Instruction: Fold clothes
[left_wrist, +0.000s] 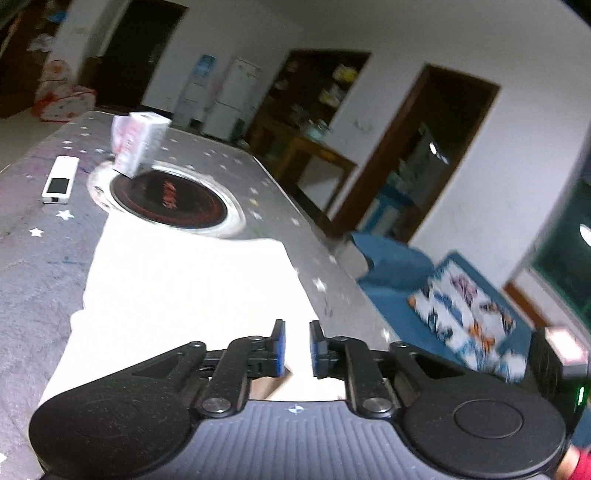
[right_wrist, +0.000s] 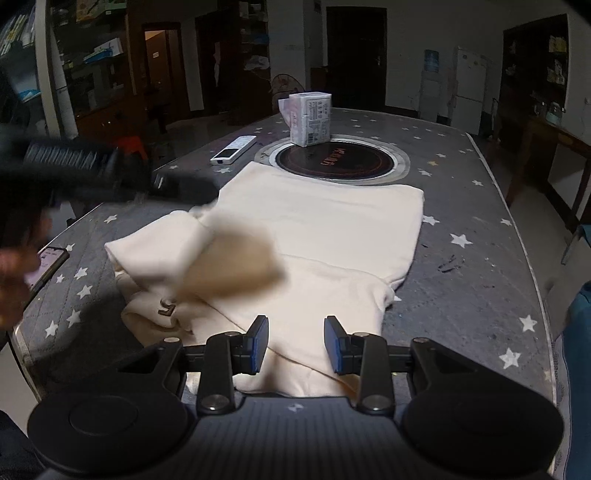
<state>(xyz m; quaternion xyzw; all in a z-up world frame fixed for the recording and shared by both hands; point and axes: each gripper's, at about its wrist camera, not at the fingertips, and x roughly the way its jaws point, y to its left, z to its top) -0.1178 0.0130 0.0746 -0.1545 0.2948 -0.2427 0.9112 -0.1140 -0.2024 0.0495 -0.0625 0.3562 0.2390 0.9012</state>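
Lying partly folded on the grey star-printed tablecloth (right_wrist: 461, 266), the cream fabric garment (right_wrist: 314, 236) is seen just before the round black hob (right_wrist: 334, 159). The right gripper (right_wrist: 295, 341) is held spread above its near edge; the left gripper (left_wrist: 297, 345) is narrowly parted, nothing pinched.

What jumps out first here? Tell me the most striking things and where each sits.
The cream garment dominates, spread partly folded across the middle of the star-patterned table. Just beyond it a round black cooktop is set into the table, with a tissue pack standing at its far edge and a white remote to its left. The right gripper is open over the garment's near edge.
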